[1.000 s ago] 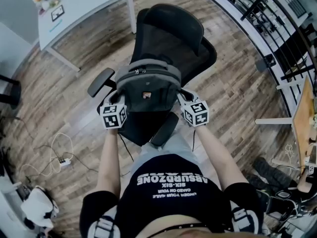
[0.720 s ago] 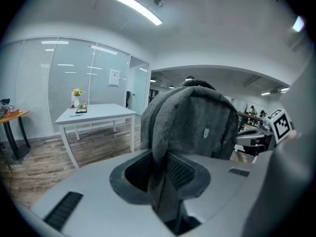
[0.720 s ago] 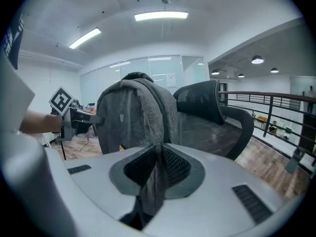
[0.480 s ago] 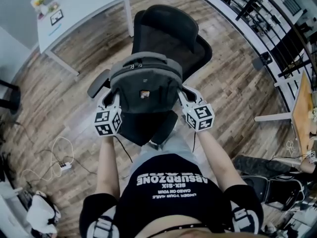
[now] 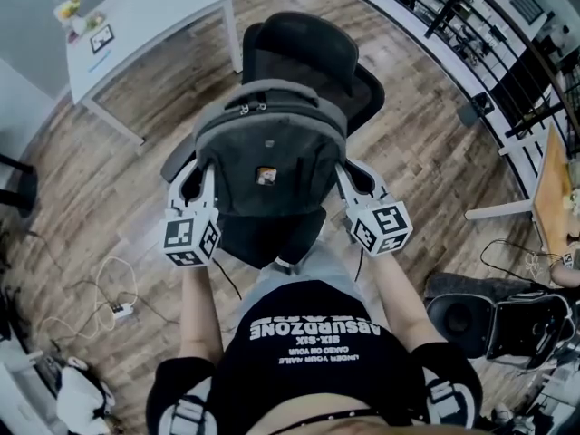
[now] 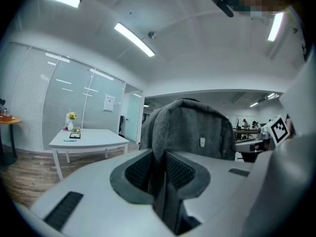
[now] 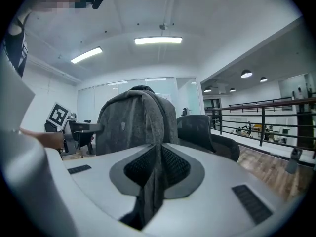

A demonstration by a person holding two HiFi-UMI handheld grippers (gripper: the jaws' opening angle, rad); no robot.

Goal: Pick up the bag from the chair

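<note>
Left tongs (image 6: 159,168) and right tongs (image 7: 157,168) each clamp a fold of the bag (image 5: 268,143); if one fold slips, I fear it drops onto the chair (image 5: 308,48).

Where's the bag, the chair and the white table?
bag (image 5: 270,148), head view, on its grey front.
chair (image 5: 304,48), head view, on its black headrest.
table (image 5: 154,12), head view, on its bare white top.
</note>
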